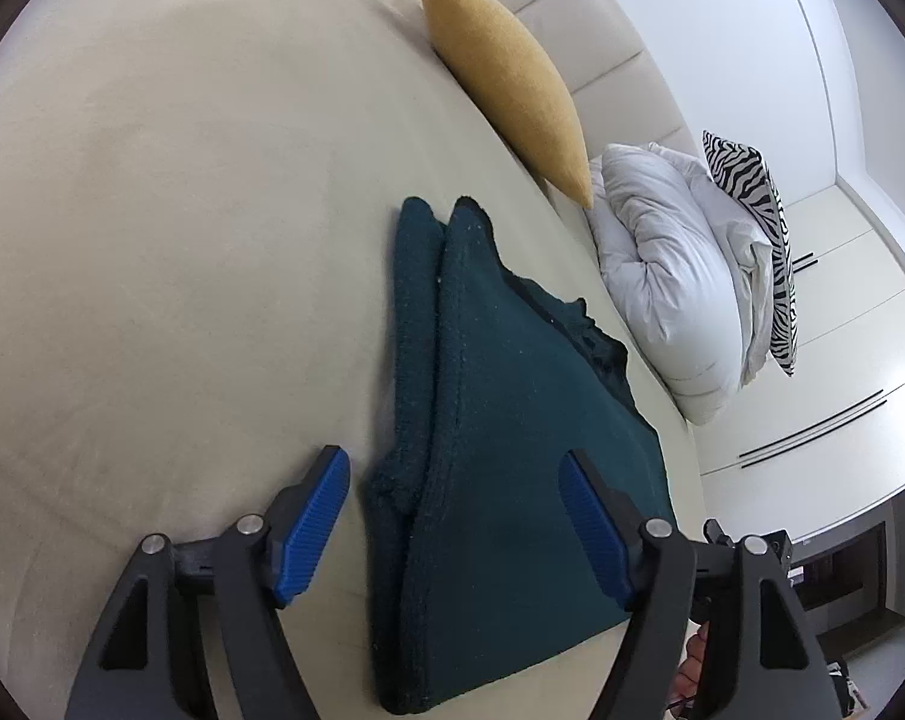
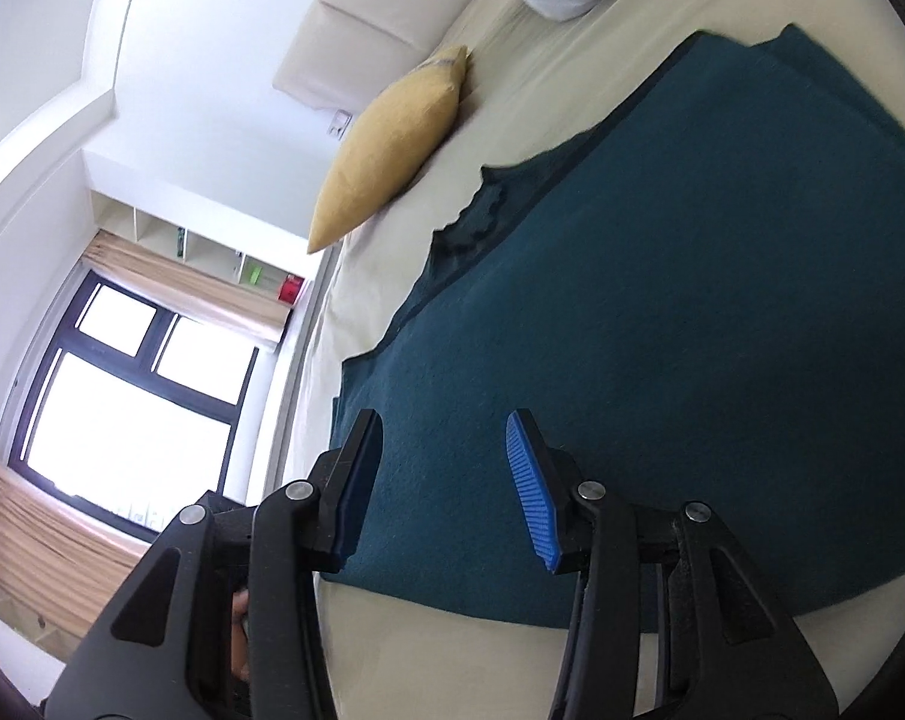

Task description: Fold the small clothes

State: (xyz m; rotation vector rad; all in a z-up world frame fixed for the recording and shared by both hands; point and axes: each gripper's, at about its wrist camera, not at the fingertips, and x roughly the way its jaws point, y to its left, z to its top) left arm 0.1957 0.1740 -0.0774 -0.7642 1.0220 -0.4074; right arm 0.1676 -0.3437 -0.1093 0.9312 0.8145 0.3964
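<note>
A dark teal garment [image 1: 500, 420] is laid flat on the beige sheet of a bed [image 1: 182, 240], folded so that two narrow sleeve-like parts are stacked along its one edge. In the right wrist view the same garment [image 2: 662, 330] is spread wide, with a wavy darker edge toward the headboard side.

The left gripper [image 1: 458, 516] is held just above the near end of the garment, its blue-padded fingers [image 1: 311, 525] spread wide with nothing pinched; the folded edge is seen between them but is not pressed. The right gripper [image 2: 446, 480] is held over another edge of the garment, its fingers [image 2: 530, 486] parted as well and nothing gripped.

Beyond the garment, a mustard cushion [image 1: 506, 84] is propped against the padded headboard [image 1: 602, 42]. A bunched white duvet [image 1: 674, 276] is piled next to it, and a zebra-striped pillow [image 1: 758, 222] is leaned against the duvet. A window [image 2: 122, 390] with wooden blinds is seen in the right wrist view.
</note>
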